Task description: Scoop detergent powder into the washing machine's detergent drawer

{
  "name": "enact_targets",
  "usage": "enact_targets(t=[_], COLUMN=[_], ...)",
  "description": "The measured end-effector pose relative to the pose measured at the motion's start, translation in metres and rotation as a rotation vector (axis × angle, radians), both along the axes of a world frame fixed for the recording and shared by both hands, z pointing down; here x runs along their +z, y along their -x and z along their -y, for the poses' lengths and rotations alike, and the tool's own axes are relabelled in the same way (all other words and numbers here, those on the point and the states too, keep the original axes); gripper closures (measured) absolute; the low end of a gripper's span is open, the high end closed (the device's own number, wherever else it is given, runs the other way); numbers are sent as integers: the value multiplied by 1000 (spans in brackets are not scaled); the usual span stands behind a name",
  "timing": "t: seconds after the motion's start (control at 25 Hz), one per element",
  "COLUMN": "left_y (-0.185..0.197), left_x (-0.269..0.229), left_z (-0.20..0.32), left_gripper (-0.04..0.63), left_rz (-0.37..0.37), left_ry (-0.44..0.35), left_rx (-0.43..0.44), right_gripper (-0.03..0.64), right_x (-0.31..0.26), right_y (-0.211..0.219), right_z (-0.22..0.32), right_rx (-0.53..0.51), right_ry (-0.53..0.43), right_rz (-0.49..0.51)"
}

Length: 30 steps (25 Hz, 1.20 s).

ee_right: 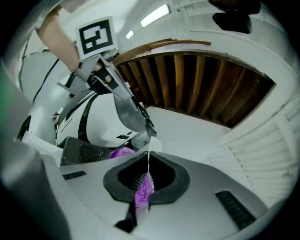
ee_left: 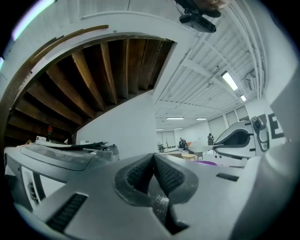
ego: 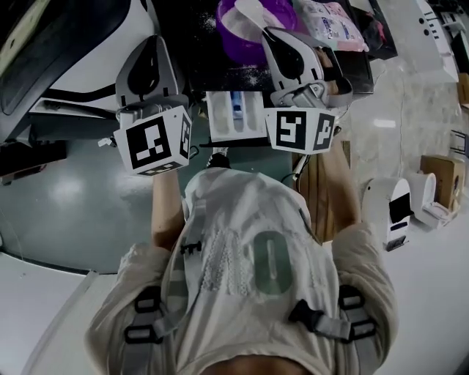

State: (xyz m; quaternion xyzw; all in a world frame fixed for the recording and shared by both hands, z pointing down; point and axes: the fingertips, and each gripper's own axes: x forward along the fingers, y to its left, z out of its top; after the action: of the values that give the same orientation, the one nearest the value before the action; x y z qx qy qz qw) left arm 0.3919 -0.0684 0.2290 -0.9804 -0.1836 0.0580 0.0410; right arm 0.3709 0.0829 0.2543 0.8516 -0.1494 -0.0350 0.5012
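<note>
Two hand-held grippers over a washing machine, the right one holding the scoop at the powder tub.

In the head view we see the washing machine [ego: 80, 69] spread from 9 to 12 o'clock. A purple tub [ego: 238, 44] of white powder stands on its dark top at 12 o'clock. The detergent drawer [ego: 220, 117] is pulled out just below the tub, nearer us, so we judge each scoopful has only a short way to travel. The left gripper [ee_left: 153, 164], at 10 o'clock beside the drawer, has its jaws pressed together on nothing, with powder grains dusting the pads; it appears to be kept clear. The right gripper [ee_right: 146, 180], at 1 o'clock, is clamped tight on the purple handle of the scoop [ego: 253, 11], whose white bowl lies over the tub, apparently for loading.
</note>
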Motion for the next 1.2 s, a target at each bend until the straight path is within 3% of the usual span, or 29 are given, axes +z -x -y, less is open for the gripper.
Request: enact_targets(t=[0.32,0.48,0.8,1.2], left_y=[-4,-3,-6,-5], left_x=[-1,0,1,2], left_z=[-24,-32,-34,-38], left_gripper=[574,574,574,574], left_rz=[-6,-3,-2,1], left_ry=[-30,-34,-40,-37], left_rx=[83,107,113,116], right_gripper=[606,606,607,606], right_x=[-15,-7,18,18], right_y=[-3,1,12,10], right_z=[-53,-74,-83,-75], right_rx=[227,288,339,303], right_ry=[-468,-602,-653,-662], right_rz=[8,30,99,112])
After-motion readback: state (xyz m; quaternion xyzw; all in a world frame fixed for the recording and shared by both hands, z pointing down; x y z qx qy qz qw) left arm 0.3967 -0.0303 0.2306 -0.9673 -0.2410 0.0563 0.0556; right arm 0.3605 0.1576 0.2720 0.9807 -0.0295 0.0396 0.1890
